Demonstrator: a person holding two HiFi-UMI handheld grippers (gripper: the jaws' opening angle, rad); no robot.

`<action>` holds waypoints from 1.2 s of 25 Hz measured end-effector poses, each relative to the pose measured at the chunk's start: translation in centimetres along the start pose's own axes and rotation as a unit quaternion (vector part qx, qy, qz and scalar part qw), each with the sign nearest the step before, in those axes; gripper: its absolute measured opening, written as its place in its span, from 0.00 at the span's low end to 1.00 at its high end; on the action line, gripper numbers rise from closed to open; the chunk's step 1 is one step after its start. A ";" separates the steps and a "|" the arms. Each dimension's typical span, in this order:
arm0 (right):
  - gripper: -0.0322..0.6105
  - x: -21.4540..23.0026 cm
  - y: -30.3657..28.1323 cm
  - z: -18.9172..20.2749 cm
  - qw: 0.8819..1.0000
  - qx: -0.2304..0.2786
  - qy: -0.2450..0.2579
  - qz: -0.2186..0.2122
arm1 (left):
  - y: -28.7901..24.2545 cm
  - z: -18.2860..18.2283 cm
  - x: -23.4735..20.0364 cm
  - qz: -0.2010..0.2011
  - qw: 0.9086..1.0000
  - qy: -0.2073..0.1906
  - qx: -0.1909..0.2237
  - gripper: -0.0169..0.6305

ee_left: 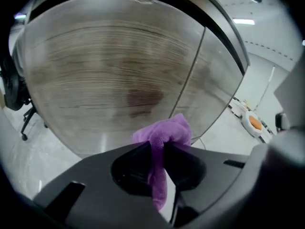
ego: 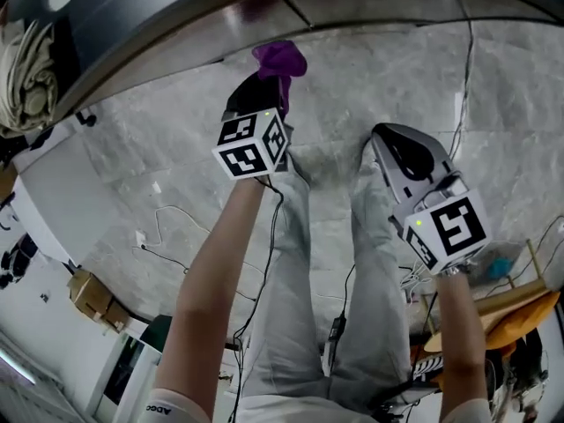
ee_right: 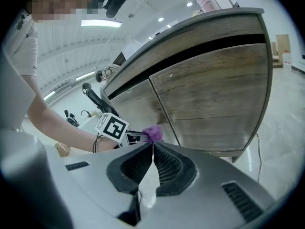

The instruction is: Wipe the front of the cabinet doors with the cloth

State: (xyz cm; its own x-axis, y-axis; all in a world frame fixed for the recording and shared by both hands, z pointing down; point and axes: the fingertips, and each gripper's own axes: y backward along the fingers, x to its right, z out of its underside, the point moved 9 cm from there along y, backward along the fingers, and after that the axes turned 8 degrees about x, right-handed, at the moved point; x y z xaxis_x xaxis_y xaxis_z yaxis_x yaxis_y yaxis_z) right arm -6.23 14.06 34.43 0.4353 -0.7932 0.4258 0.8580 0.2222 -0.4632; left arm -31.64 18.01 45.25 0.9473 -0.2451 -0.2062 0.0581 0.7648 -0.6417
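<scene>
Head view: the left arm reaches forward, and the left gripper (ego: 267, 85) holds the purple cloth (ego: 280, 60) close to the wooden cabinet door (ego: 370, 3); the right gripper (ego: 381, 135) hangs beside, further back. Left gripper view: its jaws clamp the bunched cloth. Right gripper view: its jaws meet, empty.

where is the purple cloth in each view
Head view: cloth at top centre, just below the door seam.
Left gripper view: lower centre, pinched in the left claw.
Right gripper view: small, left of centre, just above the shut right claw.
Shared landmark: the door seam, close by the cloth in every view.
</scene>
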 end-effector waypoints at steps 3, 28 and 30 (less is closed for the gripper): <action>0.10 1.5 0.7 1.1 1.000 0.007 -0.017 0.012 | -3.2 -0.2 2.4 0.033 0.999 -0.021 -0.014 0.12; 0.10 -0.8 -4.7 3.1 0.999 0.006 -0.027 0.043 | -3.4 -1.1 -14.1 -0.078 0.996 -0.026 -0.047 0.12; 0.10 -2.1 -5.9 2.6 0.999 0.000 -0.016 0.029 | -2.5 -1.1 -16.4 -0.096 0.994 -0.021 -0.052 0.12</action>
State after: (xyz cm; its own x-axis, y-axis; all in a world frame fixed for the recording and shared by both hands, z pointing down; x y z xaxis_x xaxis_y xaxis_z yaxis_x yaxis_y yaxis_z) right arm -11.51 15.85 38.30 0.4924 -0.7606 0.4232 0.8311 0.2665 -0.4881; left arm -47.70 19.47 49.42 0.9343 -0.3537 -0.0444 0.2072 0.6401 -0.7399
